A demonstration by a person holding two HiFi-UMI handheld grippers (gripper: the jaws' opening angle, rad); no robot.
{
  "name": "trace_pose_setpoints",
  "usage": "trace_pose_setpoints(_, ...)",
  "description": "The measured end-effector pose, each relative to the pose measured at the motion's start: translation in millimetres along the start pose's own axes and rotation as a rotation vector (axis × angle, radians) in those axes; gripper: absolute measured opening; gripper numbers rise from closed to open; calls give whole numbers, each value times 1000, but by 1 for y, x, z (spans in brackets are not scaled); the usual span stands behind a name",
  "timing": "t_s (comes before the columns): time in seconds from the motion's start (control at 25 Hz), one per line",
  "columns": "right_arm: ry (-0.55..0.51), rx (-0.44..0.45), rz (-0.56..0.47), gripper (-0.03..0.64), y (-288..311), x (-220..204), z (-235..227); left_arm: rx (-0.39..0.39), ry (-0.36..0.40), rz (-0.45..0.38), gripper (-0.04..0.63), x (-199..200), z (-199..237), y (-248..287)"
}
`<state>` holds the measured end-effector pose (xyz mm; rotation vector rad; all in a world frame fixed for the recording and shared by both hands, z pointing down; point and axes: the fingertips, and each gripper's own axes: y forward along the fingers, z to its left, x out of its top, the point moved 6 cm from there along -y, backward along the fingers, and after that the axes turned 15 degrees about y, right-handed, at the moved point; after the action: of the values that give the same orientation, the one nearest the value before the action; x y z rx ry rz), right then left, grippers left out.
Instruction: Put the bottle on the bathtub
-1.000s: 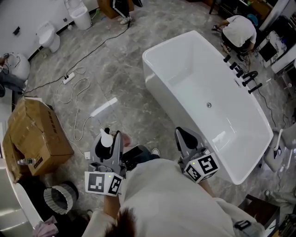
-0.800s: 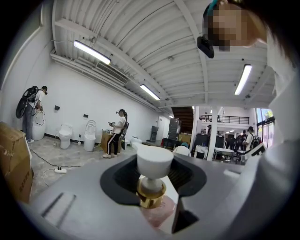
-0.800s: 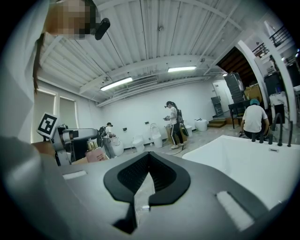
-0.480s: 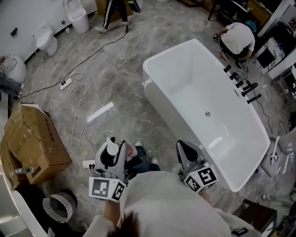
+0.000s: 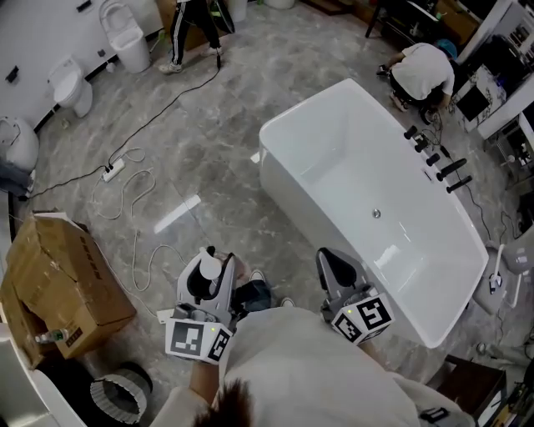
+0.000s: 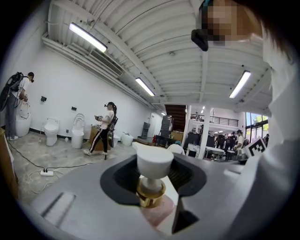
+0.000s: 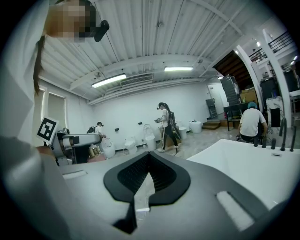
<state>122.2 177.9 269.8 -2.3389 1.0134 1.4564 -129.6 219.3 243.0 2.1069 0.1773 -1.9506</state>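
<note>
Left gripper (image 5: 210, 265): fingers clamped on bottle (image 6: 153, 165), pump upright. Right gripper (image 5: 332, 263): fingers together, empty. Bathtub (image 5: 334, 142) ahead to the right, apart from both.

One bathtub (image 5: 367, 179) at two o'clock. One bottle (image 5: 210, 269). Two hand-held grippers, left (image 5: 209, 262) and right (image 5: 329, 258). Three toilets (image 5: 125, 37) (image 5: 68, 83) (image 5: 15, 142) round ten o'clock. One cardboard box (image 5: 62, 275) at eight. One person crouching (image 5: 424, 68) at one, one walking (image 5: 193, 21) at eleven.

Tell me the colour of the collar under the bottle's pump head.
Gold collar, beneath the white pump head; shows best in the left gripper view.
</note>
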Motion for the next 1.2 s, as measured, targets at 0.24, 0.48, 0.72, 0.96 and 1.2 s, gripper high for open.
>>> trace_pose_setpoints(0.24,-8,-16,-7,-2,37,0,14,-34,4,-5,202,-1,35,17)
trace_pose_setpoints(0.48,1,-27,-15,-2,58,-6,24,-60,8,-11,202,-2,56,24)
trace_pose_setpoints(0.72,-16,-24,-3,-2,63,-2,29,-56,1,-2,202,-4,63,27)
trace_pose_setpoints(0.96,-4,-33,15,-2,73,3,18,-38,-15,18,202,-6,67,37)
trace_pose_setpoints(1.2,1,-22,41,-2,93,13,-1,-7,-25,44,202,-8,72,60)
